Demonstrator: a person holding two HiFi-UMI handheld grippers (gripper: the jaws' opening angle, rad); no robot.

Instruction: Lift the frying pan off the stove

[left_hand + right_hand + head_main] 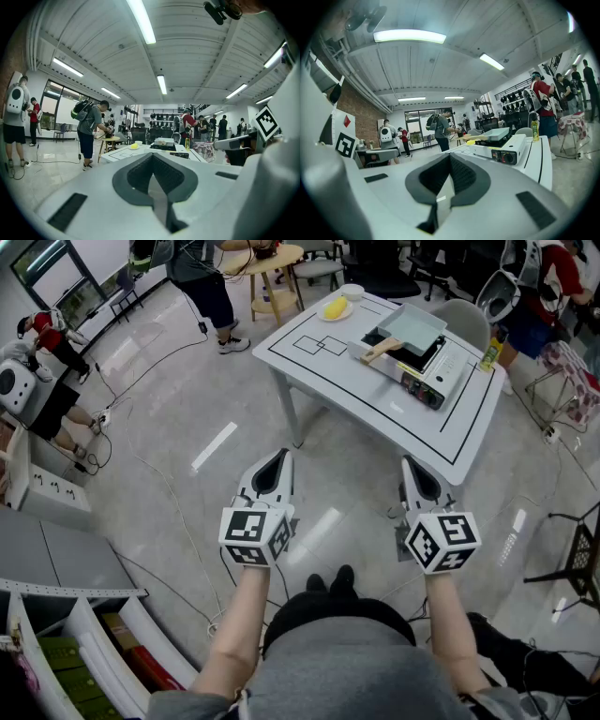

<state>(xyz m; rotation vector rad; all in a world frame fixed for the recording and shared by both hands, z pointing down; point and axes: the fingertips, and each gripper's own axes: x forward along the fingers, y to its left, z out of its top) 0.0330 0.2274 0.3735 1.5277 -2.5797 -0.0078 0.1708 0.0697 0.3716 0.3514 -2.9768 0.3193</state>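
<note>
A square pale-green frying pan (412,329) with a wooden handle (382,351) sits on a white portable stove (427,371) at the far side of a white table (375,413). Both grippers hang over the floor, well short of the table's near edge. My left gripper (278,458) is shut with nothing in it, and so is my right gripper (411,465). From the left gripper (152,158), the pan (164,140) is small and distant. Past the right gripper (449,160), the pan (497,134) and the stove (506,151) show ahead to the right.
On the table stand a plate with a yellow item (335,308), a white bowl (352,292) and a yellow-green bottle (491,352). A chair (464,320) stands behind it. Cables (169,493) cross the floor; shelves (84,634) at my left. People stand around the room.
</note>
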